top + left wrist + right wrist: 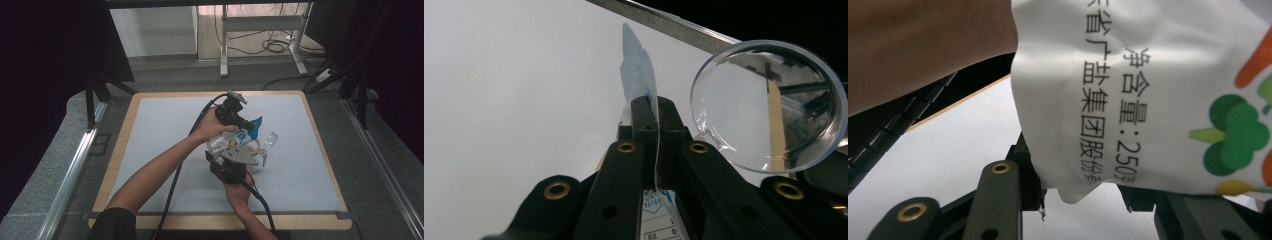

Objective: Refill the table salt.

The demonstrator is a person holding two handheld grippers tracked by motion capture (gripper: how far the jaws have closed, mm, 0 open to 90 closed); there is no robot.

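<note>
A white and blue printed bag (244,136) hangs over the middle of the grey mat, held between both grippers. My left gripper (247,124) comes in from above and is shut on the bag's thin blue top edge (636,65); the left gripper view shows its jaws (656,107) pinched on that edge. My right gripper (235,150) sits under the bag, and its jaws (1080,185) stand on either side of the white lower part (1148,90), gripping it. A clear plastic cup (270,141) stands just right of the bag, its round mouth (769,105) facing the left gripper's camera.
The grey mat (165,130) lies on a wood-edged table (125,130). Metal rails (75,165) run along both sides. Desk legs and cables (272,47) are on the floor beyond the far edge. A forearm (923,45) crosses the top left of the right gripper view.
</note>
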